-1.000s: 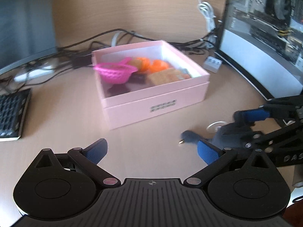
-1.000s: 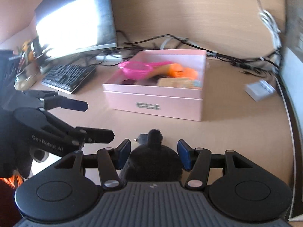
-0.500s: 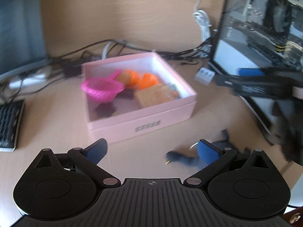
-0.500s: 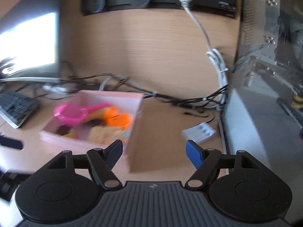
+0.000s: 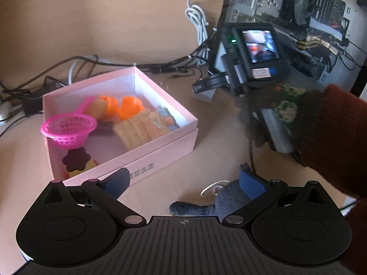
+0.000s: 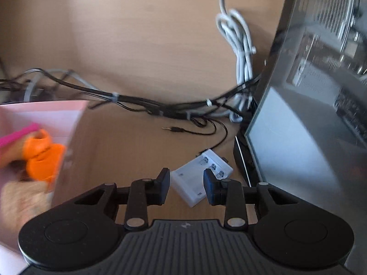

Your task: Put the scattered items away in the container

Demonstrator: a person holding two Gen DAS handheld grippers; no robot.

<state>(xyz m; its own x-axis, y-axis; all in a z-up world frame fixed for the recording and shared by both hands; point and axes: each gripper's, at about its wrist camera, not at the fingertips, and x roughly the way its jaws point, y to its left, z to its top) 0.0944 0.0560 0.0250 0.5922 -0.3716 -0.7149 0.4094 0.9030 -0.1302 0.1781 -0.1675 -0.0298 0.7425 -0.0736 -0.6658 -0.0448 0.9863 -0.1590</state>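
Observation:
The pink box [image 5: 165, 153] sits mid-desk and holds a pink strainer [image 5: 68, 130], orange pieces [image 5: 128, 107] and a waffle-like toy [image 5: 142, 130]. A grey plush toy [image 5: 220, 204] lies on the desk in front of it, close to the right finger of my left gripper [image 5: 183, 183], which is open and empty. My right gripper [image 6: 187, 183] hovers low over a white battery case [image 6: 192, 183]. Its jaws are closing, with the case showing between the fingertips and no pad seen pressing on it. A gloved hand [image 5: 286, 107] holds that tool.
A computer case with a glass side [image 6: 309, 114] stands on the right. Black cables [image 6: 160, 105] run along the back wall, beside a white cable bundle [image 6: 240, 52]. A loose audio plug [image 6: 172, 128] lies behind the battery case. The box corner [image 6: 45, 114] is at left.
The right gripper has left the grey plush on the desk and swung right to the white battery case, its jaws widening, then narrowing. The left gripper moved closer to the plush.

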